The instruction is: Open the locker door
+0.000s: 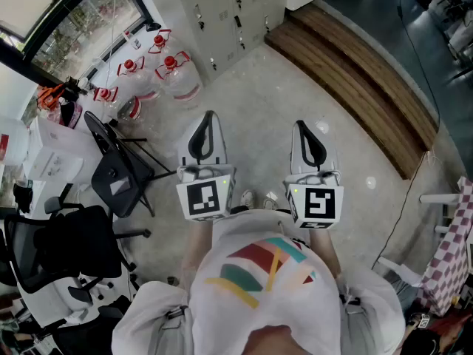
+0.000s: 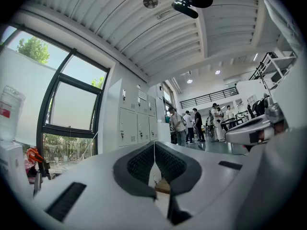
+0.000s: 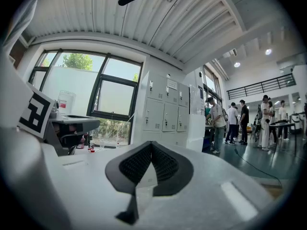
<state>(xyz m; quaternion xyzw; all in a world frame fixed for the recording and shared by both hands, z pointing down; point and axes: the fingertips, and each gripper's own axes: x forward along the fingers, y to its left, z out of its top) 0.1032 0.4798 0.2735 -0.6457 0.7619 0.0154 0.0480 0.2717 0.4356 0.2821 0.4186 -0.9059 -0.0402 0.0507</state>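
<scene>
A bank of grey lockers (image 1: 233, 9) stands against the far wall, its doors closed, each with a small latch; the same lockers (image 2: 134, 123) (image 3: 165, 111) show ahead in both gripper views, several steps away. My left gripper (image 1: 208, 117) and right gripper (image 1: 303, 126) are held level side by side in front of my chest, both pointing toward the lockers. Each is shut with its black pads pressed together and nothing between them. In the gripper views the left gripper (image 2: 154, 145) and right gripper (image 3: 151, 145) tips meet in a point.
Water jugs (image 1: 166, 69) stand on the floor left of the lockers, below a window. A folding chair (image 1: 118, 165) and an office chair (image 1: 55, 246) sit at my left. A wooden step (image 1: 362, 80) runs along the right. Several people (image 2: 192, 126) stand further down the hall.
</scene>
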